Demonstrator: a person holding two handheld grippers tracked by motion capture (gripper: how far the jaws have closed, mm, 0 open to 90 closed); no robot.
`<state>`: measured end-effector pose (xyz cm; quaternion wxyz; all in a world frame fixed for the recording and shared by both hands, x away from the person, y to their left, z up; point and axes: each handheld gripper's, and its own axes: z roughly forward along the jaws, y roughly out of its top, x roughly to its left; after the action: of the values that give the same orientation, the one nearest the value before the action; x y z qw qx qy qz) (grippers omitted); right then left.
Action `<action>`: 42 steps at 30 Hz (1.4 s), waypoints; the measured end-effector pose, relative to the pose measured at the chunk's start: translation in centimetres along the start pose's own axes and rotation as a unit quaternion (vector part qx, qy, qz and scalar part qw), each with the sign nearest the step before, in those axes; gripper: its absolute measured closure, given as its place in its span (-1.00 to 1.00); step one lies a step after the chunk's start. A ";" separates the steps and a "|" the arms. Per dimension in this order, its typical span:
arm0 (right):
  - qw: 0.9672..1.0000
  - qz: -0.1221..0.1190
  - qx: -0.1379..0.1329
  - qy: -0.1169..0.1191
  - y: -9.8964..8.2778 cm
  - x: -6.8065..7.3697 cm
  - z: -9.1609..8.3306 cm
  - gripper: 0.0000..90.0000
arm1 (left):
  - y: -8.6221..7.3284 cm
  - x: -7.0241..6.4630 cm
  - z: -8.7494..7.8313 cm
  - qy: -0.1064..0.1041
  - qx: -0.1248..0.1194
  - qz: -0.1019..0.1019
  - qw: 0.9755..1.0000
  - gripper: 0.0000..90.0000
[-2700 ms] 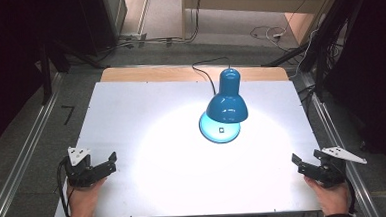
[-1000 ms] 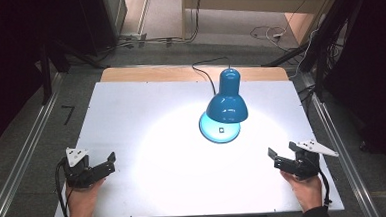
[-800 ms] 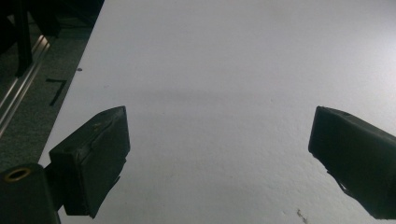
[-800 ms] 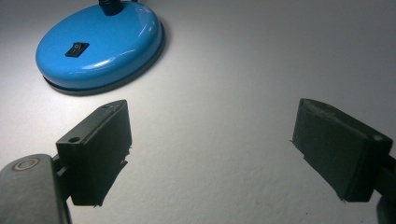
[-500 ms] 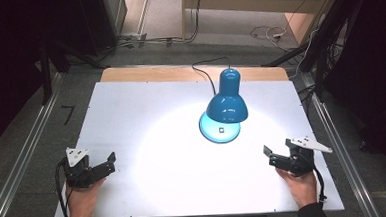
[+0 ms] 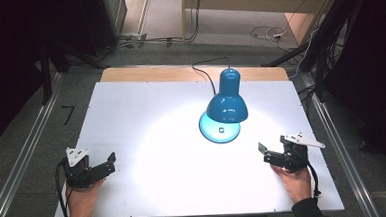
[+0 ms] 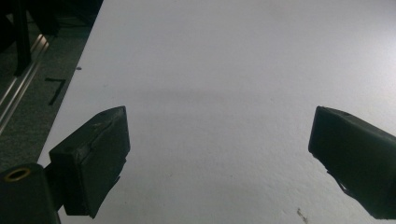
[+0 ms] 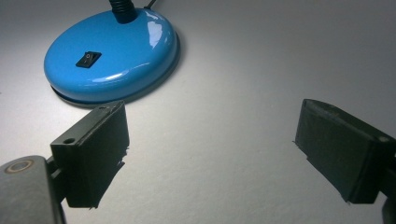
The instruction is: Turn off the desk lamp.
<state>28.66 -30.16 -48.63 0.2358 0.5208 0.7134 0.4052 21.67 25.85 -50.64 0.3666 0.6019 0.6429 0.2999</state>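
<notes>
A white tabletop carries a blue desk lamp right of centre, toward the far side. The lamp is lit: its shade tilts down over its own round blue base and throws a bright pool of light across the middle of the surface. A dark cable runs from the lamp's far side to the far edge of the tabletop.

The left hand-held gripper sits near the near-left corner, held by the person's left hand, its jaws pointing right toward the middle of the tabletop. In the left gripper view its two black jaws stand wide apart with only bare white surface between them.

The right hand-held gripper is at the near right, held by the person's right hand, with a grey three-cornered plate on top. It points left and slightly far, toward the lamp, and lies near the base but apart from it. In the right gripper view its jaws are also wide apart and hold nothing; the glossy base lies just beyond the left jaw, with a small black rocker switch on top and the foot of a black flexible neck rising from its far part.
</notes>
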 end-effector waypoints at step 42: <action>1.000 -0.016 0.000 0.014 2.3 2.8 3.0 -0.81 | 0.0 0.2 0.0 -0.001 0.000 -0.001 1.000 -0.87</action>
<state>31.25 -26.26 -48.16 0.2326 0.5034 0.7249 0.4087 21.66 26.02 -50.65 0.3680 0.6013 0.6431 0.2989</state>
